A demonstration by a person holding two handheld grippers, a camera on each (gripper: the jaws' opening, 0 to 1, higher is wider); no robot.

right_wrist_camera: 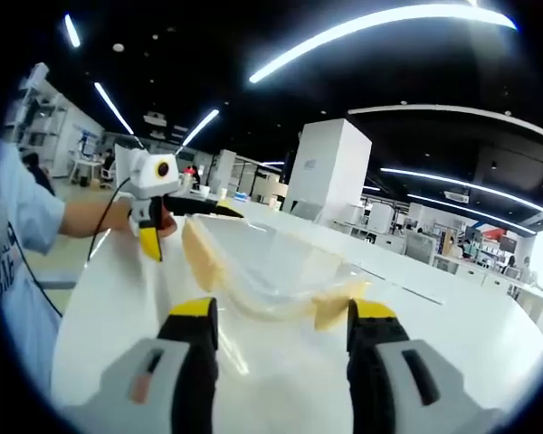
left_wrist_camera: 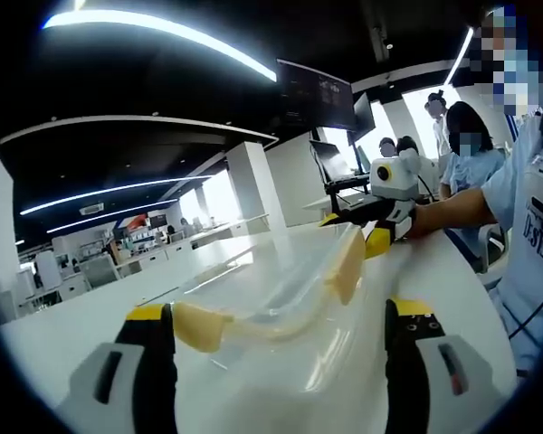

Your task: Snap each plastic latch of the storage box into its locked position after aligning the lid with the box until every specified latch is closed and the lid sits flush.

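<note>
The clear plastic storage box point(left_wrist_camera: 281, 298) sat on the white table point(left_wrist_camera: 90, 316), lid on, between the two grippers held by one person. Pale yellow latches marked its ends and sides.

In the left gripper view, the left gripper point(left_wrist_camera: 281, 362) hovered just short of the box's near end, jaws spread wide with nothing between them. The near-end latch point(left_wrist_camera: 204, 327) lay just beside the left jaw and looked flipped outward, not snapped down. A side latch point(left_wrist_camera: 347, 265) stood up along the rim farther along. At the far end the right gripper point(left_wrist_camera: 380, 237) met the box; whether it touched a latch there could not be told.

In the right gripper view, the right gripper point(right_wrist_camera: 281, 362) was likewise spread and empty, the box point(right_wrist_camera: 262, 267) just ahead. One latch point(right_wrist_camera: 199, 253) stood on the left rim, another point(right_wrist_camera: 333, 307) near the right jaw. The left gripper point(right_wrist_camera: 149, 237) showed at the far end.

Judgement: the box looked light, thin-walled and glossy, likely to skid on the smooth table if pushed from one end alone. Better to brace one end while pressing each latch at its free yellow edge, not on the flexing transparent lid.
</note>
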